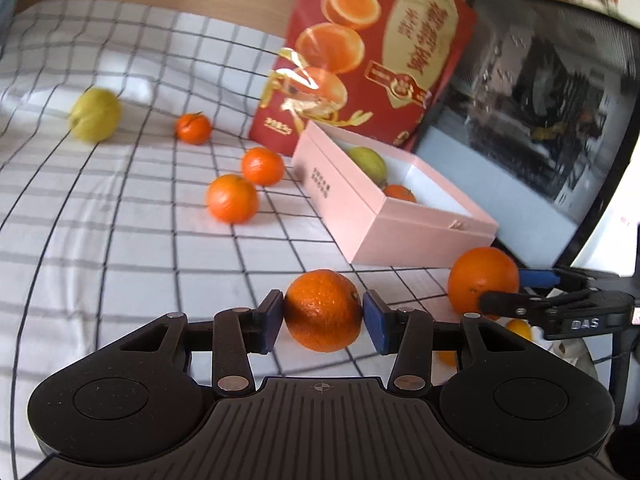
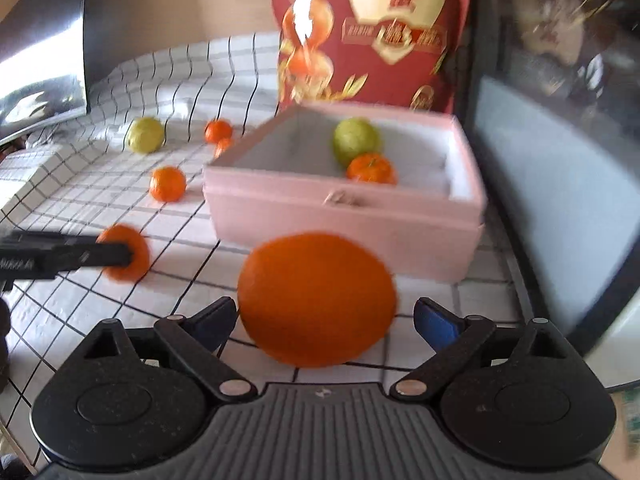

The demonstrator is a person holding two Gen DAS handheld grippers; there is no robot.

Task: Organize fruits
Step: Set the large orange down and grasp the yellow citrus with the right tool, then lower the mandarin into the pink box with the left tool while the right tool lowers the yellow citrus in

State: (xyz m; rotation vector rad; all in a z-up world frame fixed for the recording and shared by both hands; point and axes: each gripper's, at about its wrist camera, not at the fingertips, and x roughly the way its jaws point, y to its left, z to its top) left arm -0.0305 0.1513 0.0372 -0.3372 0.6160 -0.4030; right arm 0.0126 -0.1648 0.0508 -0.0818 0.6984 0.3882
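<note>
My left gripper (image 1: 323, 316) is shut on a small orange (image 1: 322, 310) just above the checked cloth, in front of the pink box (image 1: 400, 220). My right gripper (image 2: 320, 316) holds a big orange (image 2: 316, 298) between its pads near the box's front corner; it also shows in the left wrist view (image 1: 482, 278). The pink box (image 2: 344, 216) holds a green fruit (image 2: 355, 140) and a small orange (image 2: 371, 169). Loose on the cloth lie three oranges (image 1: 232, 198) (image 1: 262, 166) (image 1: 193, 128) and a yellow-green fruit (image 1: 95, 114).
A red orange carton (image 1: 368, 52) stands behind the pink box. A dark monitor (image 1: 532, 120) leans at the right edge of the table. Another screen (image 2: 44, 52) stands at the far left in the right wrist view. The checked cloth (image 1: 100, 240) covers the table.
</note>
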